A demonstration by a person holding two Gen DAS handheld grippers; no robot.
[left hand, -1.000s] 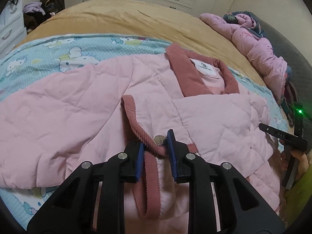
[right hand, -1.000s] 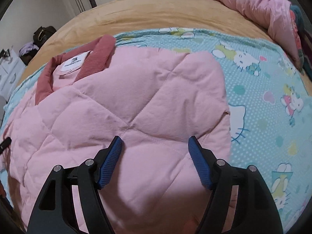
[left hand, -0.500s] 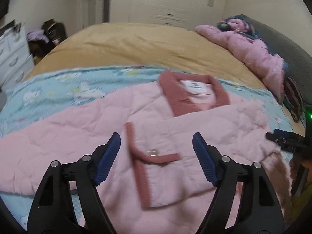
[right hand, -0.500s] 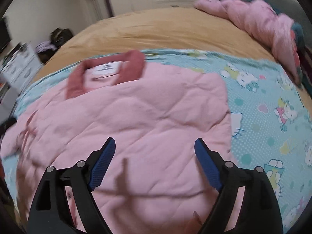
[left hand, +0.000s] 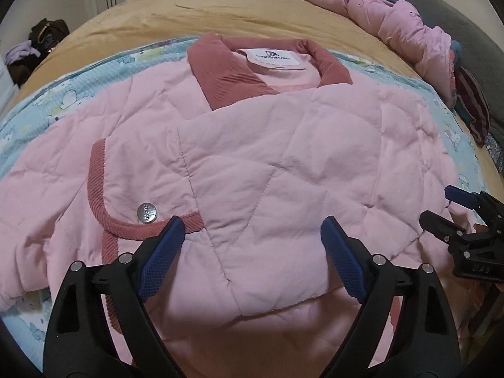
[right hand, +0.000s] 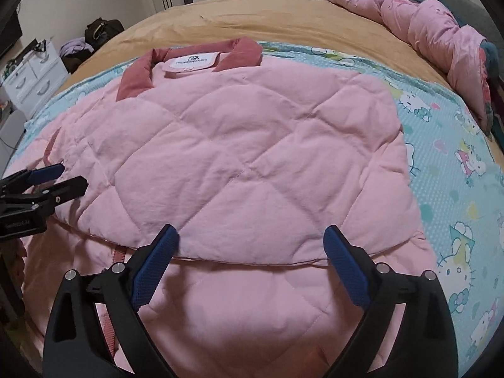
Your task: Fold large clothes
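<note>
Pink quilted jacket (left hand: 271, 170) lies flat on cartoon-print sheet (right hand: 447, 170) over tan bedspread (left hand: 239, 9), collar (left hand: 220, 72) w/ white label (left hand: 275, 58) at far end. Left claw (left hand: 250, 236): jaws wide apart, nothing between them, over folded panel near hem. Right claw (right hand: 250, 245): jaws also spread wide, empty, above lower edge of folded panel. Left view only: dark-pink ribbed cuff trim (left hand: 100, 189) w/ silver snap button (left hand: 146, 212) lying on jacket front, left of the claw; right claw seen at far right edge, beside jacket's side. Right view only: smooth quilted back panel folded across jacket, sheet's cat print clear at right; white drawer unit (right hand: 31, 75) at left; left claw seen at left edge. Both views: crumpled pink duvet (right hand: 441, 31) at bed's far right, dark bag (left hand: 47, 30) on floor, far left.
</note>
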